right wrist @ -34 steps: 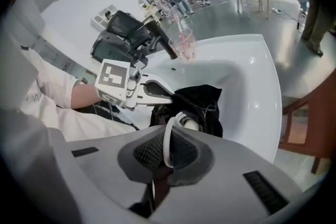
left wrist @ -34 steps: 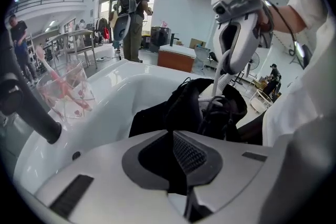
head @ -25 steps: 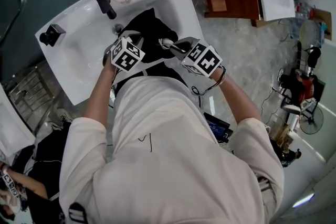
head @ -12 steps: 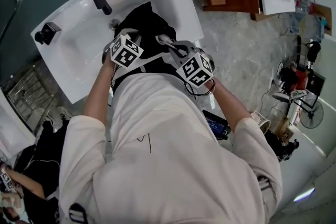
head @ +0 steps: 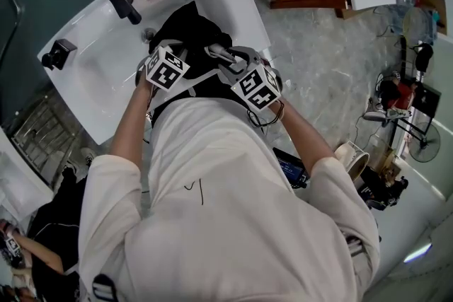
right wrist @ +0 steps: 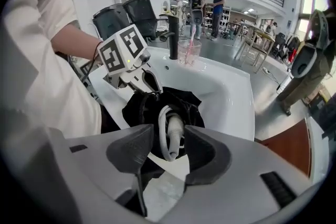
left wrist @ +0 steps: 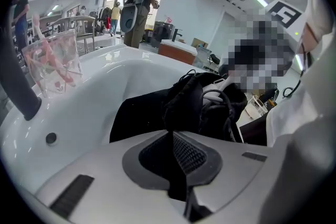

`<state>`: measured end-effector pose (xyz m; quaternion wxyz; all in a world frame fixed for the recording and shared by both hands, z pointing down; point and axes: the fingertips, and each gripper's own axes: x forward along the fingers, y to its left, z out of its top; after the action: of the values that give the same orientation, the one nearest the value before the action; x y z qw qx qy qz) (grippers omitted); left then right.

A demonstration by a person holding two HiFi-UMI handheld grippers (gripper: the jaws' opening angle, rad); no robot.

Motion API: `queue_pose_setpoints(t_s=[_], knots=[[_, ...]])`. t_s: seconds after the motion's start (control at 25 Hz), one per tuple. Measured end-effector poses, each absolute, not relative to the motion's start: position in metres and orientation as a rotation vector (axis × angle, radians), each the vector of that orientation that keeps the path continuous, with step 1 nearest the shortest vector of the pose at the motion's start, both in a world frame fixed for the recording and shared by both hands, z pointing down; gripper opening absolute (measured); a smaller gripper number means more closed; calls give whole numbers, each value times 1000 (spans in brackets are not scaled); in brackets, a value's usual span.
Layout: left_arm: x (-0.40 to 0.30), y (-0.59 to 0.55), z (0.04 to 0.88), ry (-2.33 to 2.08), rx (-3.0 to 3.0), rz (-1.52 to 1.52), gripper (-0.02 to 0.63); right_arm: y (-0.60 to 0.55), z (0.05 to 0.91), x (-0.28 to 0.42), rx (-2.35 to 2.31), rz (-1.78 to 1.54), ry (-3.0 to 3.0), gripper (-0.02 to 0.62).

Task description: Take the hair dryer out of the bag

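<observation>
At the nine o'clock side of the bag [head: 187, 28], which lies in the sink [head: 92, 74], the left claw [left wrist: 176, 136] is clamped on the rim; the mouth should be held taut. At three o'clock, the right claw [right wrist: 169, 134] has just been opened. The hair dryer [right wrist: 175, 126], inside the bag, is framed between its jaws, unpinched; its handle should be gripped squarely.

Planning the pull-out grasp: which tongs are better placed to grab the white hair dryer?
Right. The right tongs have just been opening, and the white plastic hair dryer shows in their gap, ungripped. The left tongs are shut on the black fabric bag.
</observation>
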<state>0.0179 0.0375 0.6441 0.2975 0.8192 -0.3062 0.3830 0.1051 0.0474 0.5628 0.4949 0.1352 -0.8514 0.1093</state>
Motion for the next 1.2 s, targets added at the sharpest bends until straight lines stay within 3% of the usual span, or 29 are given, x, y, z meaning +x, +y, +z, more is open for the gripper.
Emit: queue_pose_setpoints(t_s=[0.52,0.8,0.96,1.04,1.2], knots=[[23,42,641,-792,2184,979,35,37,601,97,296,306,-1887,201],[29,45,643,-774,2194,958,35,24,632,104,412,515,-1787,224],[26,44,645,-783,2186,955,35,24,633,100,341,570,-1712,193],[23,44,646,-799,2180,966,35,25,629,96,304,579,-1713,122],[17,43,644,-818,2169,941,35,29,625,96,241,638,-1716,118]])
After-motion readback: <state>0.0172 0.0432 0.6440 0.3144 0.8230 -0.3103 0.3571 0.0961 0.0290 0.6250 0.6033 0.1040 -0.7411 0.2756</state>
